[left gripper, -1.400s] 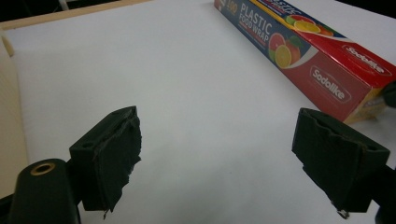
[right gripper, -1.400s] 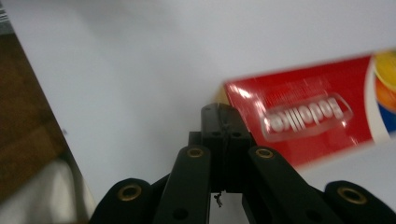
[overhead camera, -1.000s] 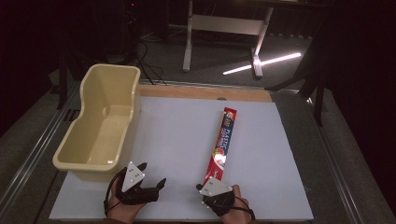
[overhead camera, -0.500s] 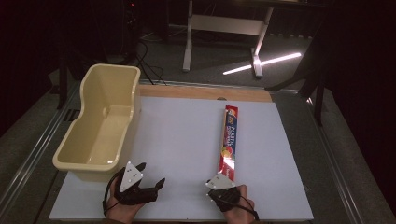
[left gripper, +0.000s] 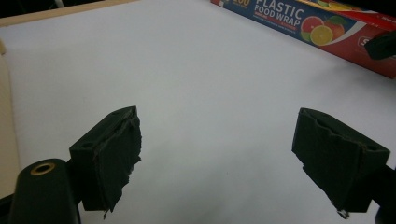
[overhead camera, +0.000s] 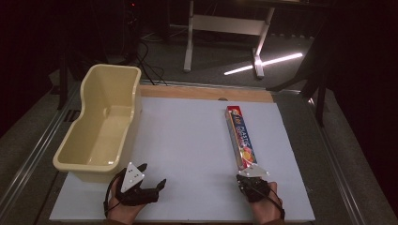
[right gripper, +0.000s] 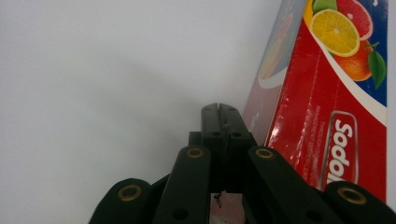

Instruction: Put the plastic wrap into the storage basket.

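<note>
Board [overhead camera: 187, 140]: white, covers most of the table, bare in the middle.

Tub [overhead camera: 101, 124]: cream plastic, on the left edge of the board, long axis running near to far. Nothing visible inside.

Box [overhead camera: 240, 137]: long carton of plastic food wrap, red and blue with citrus print. Lies flat on the right half of the board, lengthwise near to far, far end close to the wooden strip [overhead camera: 206, 93] at the back. Well apart from the tub.

Right gripper [overhead camera: 252, 174]: at the near end of the box. In the right gripper view the jaws are pressed together with nothing between them, tips on the board just beside the left side face of the box [right gripper: 327, 107]; whether they touch the carton I cannot tell. Reads as nudging or lining up, not a grasp.

Left gripper [overhead camera: 149, 183]: near edge of the board, just beside the near right corner of the tub, tilted toward the right. In the left gripper view the jaws stand wide apart over bare board, holding nothing.

Progress, my judgement: early. If the box is meant for the tub, nothing is done yet: box not gripped, not lifted, tub empty. Left: open the right jaws, clamp the box, carry it left, set it in.
</note>
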`<state>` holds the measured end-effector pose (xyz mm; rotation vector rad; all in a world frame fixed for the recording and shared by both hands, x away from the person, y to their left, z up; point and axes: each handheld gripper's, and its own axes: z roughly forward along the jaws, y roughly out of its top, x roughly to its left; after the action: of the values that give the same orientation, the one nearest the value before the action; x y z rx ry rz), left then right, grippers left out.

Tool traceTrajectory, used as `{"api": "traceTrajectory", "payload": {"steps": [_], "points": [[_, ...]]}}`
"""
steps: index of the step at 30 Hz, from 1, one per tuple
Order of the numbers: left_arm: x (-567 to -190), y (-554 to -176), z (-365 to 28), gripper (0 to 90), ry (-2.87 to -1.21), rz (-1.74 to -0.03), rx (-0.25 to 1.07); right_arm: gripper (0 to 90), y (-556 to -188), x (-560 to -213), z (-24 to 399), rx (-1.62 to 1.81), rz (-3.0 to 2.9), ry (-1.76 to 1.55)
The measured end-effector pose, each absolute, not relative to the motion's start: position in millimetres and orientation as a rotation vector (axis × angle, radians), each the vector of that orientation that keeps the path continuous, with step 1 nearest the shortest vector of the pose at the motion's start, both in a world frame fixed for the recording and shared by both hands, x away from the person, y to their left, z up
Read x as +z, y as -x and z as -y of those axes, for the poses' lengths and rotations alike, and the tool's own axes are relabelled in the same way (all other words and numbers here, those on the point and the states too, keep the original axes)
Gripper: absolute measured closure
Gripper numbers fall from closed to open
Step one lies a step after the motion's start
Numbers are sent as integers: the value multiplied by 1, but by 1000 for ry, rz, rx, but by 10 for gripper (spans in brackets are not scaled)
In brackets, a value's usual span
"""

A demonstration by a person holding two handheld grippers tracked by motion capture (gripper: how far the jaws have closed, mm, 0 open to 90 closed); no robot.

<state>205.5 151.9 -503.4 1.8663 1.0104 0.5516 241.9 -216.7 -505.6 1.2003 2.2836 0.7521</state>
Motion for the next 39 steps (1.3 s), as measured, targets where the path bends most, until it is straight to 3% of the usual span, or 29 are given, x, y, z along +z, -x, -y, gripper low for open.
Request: {"api": "traceTrajectory", "payload": {"steps": [7, 24, 33, 39], "points": [[-504, -206, -150, 155, -1876, -1008, 550, 806, -256, -489, 223, 963, -2334, -1211], [-504, -206, -152, 155, -1871, -1012, 546, 276, -364, -462, 237, 784, -2321, -1420], [-503, -206, -154, 155, -1867, -1016, 545, 235, -414, -471, 229, 550, -2449, -1521], [-503, -205, -154, 155, -1865, -1015, 544, 269, -433, -480, 222, 408, -2510, -1580]]}}
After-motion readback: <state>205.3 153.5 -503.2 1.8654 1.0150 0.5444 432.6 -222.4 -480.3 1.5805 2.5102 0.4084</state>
